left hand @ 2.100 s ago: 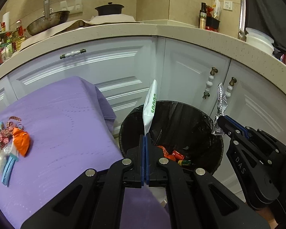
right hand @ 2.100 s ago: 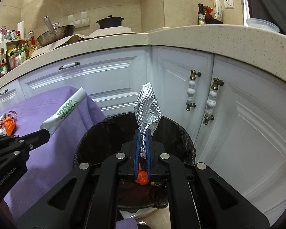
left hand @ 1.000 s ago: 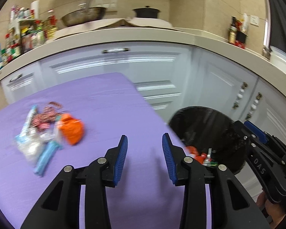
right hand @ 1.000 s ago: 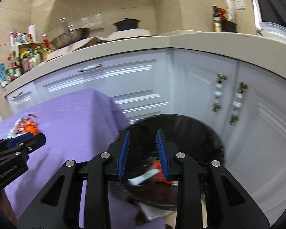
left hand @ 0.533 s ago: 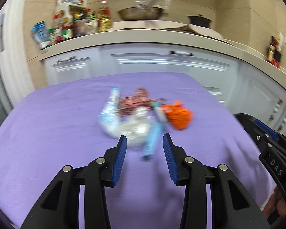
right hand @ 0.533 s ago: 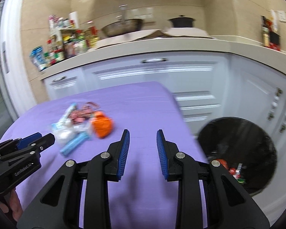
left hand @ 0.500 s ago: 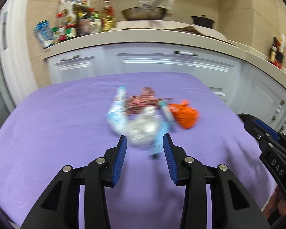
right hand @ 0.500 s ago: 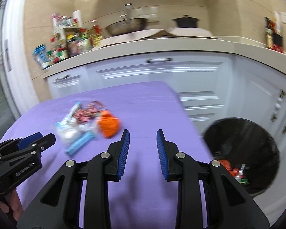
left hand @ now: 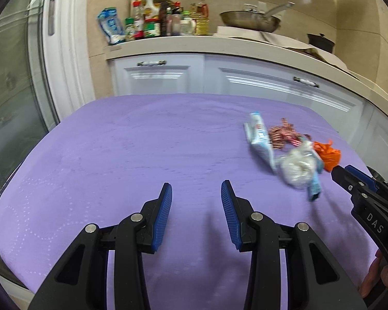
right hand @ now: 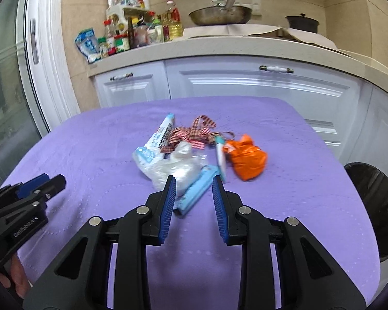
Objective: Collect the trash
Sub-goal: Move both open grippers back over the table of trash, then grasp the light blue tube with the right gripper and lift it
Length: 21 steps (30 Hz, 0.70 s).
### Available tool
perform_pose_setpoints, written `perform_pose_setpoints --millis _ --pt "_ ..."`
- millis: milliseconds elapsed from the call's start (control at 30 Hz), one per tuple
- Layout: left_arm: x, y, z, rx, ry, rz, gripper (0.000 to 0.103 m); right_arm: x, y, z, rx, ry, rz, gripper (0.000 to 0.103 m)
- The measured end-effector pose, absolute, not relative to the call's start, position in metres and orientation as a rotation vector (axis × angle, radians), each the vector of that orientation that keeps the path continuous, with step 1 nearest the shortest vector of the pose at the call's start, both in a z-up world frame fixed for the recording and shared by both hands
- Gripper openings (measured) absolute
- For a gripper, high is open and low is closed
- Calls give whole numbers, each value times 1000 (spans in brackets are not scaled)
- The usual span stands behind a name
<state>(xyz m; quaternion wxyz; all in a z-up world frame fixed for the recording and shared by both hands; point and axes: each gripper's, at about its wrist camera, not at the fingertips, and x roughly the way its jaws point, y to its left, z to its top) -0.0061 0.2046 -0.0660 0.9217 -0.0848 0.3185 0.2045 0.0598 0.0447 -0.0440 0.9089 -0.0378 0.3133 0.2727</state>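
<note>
A heap of trash lies on the purple tablecloth [right hand: 95, 155]: a blue-white wrapper [right hand: 155, 142], a red checked ribbon [right hand: 194, 131], a clear crumpled bag [right hand: 181, 168], a light-blue packet [right hand: 196, 191] and an orange crumpled bag [right hand: 247, 160]. My right gripper [right hand: 194, 184] stands open just short of the light-blue packet, nothing between its pads. My left gripper [left hand: 196, 192] is open over bare cloth, left of the heap [left hand: 292, 155]. The black bin [right hand: 375, 206] stands at the table's right edge.
White cabinets [right hand: 245, 82] and a stone counter [right hand: 219, 44] run behind the table, with bottles [right hand: 132, 36], a wok [right hand: 219, 13] and a black pot [right hand: 301, 22] on top. A glass door [left hand: 10, 103] is at the left.
Both grippers let go of their wrappers over the bin, opened, and swung left to the table. The heap now sits ahead of the right gripper and right of the left one.
</note>
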Motion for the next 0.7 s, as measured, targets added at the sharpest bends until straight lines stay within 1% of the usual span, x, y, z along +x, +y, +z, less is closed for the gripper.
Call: perform_pose_setpoints --millis 333,400,433,467,567,700 --pt "-8 227 -70 -223 660 408 40 71 68 -62 -145 765 508 29" --pt "-7 227 -70 -229 660 398 40 75 68 -66 -140 789 504 27" --pt "-6 226 -71 -231 661 393 40 77 68 -67 -136 799 504 23" --pt "-5 225 -71 -233 663 386 40 78 67 -68 -132 808 508 16" --pt "-4 221 -73 -234 668 369 40 79 64 -69 -122 818 511 10" --pt "0 208 -73 -231 671 341 40 76 59 -69 -115 813 520 8"
